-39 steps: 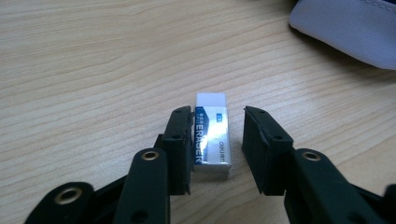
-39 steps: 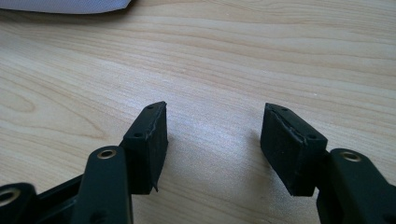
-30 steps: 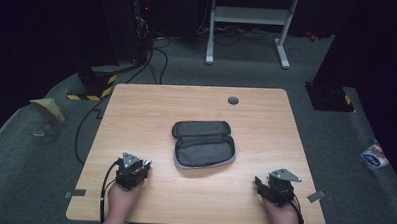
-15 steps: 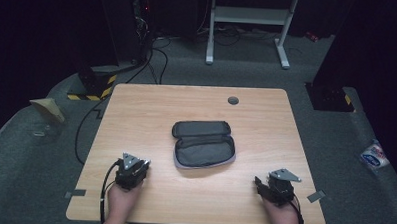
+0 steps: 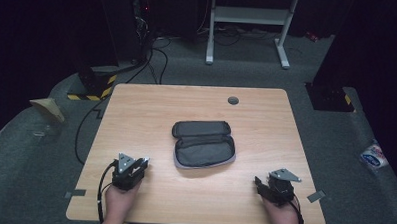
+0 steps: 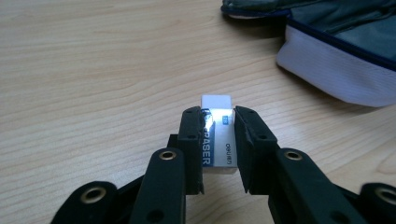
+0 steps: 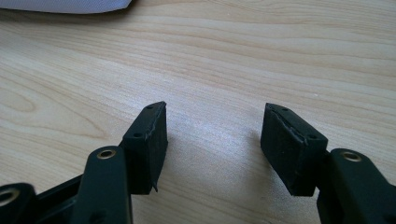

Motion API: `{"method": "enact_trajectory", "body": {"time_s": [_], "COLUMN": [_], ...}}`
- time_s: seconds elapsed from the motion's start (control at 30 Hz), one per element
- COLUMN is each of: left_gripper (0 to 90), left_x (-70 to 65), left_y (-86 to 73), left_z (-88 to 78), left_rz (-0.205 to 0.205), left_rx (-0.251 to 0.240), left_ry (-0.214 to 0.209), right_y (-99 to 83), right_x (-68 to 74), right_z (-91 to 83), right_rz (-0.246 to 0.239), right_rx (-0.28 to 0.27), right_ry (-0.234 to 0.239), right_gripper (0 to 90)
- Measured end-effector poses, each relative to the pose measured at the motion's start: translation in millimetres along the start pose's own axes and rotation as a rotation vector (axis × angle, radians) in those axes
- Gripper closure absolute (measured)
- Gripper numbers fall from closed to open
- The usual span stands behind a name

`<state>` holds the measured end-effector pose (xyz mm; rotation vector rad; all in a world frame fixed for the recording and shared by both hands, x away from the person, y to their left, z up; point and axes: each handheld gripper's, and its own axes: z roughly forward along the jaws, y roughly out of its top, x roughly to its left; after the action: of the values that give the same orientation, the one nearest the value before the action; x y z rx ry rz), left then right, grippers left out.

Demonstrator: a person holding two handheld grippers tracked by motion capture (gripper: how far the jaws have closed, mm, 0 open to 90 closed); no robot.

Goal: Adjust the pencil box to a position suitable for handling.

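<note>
Currently logged — left gripper (image 6: 218, 140), jaws pinching a white eraser (image 6: 217, 135) near the open pencil case (image 5: 204, 144). Right gripper (image 7: 212, 144) — jaws spread, nothing between, near the case's other side on the table (image 5: 151, 108).

Eraser (image 6: 217, 135) left of pouch (image 5: 204, 144) on table (image 5: 151, 108)

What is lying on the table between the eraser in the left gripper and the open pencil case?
Nothing: in the left gripper view, bare wood separates the eraser, clamped in the left gripper, from the pencil case. The high view agrees.
</note>
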<state>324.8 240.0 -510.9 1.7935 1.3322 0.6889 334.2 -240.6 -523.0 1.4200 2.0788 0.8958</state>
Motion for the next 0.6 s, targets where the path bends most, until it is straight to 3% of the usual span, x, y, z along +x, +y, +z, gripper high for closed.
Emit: {"method": "enact_trajectory", "body": {"time_s": [0.23, 0.37, 0.6], "left_gripper": [73.0, 73.0, 73.0], "left_x": [-5.1, -9.2, -13.1], "left_y": [3.9, 5.9, 8.5], "left_z": [-9.6, -12.8, -17.7], "left_rz": [0.023, 0.061, 0.070], "left_rx": [-0.040, -0.058, -0.084], "left_ry": [-0.016, -0.035, -0.051], "right_y": [0.0, 0.0, 0.0], "right_x": [-0.1, 0.0, 0.0], "right_z": [0.0, 0.0, 0.0], "right_rz": [0.000, 0.000, -0.001], "right_rx": [0.000, 0.000, 0.000], "right_ry": [0.000, 0.000, 0.000], "right_gripper": [40.8, 40.7, 40.8]}}
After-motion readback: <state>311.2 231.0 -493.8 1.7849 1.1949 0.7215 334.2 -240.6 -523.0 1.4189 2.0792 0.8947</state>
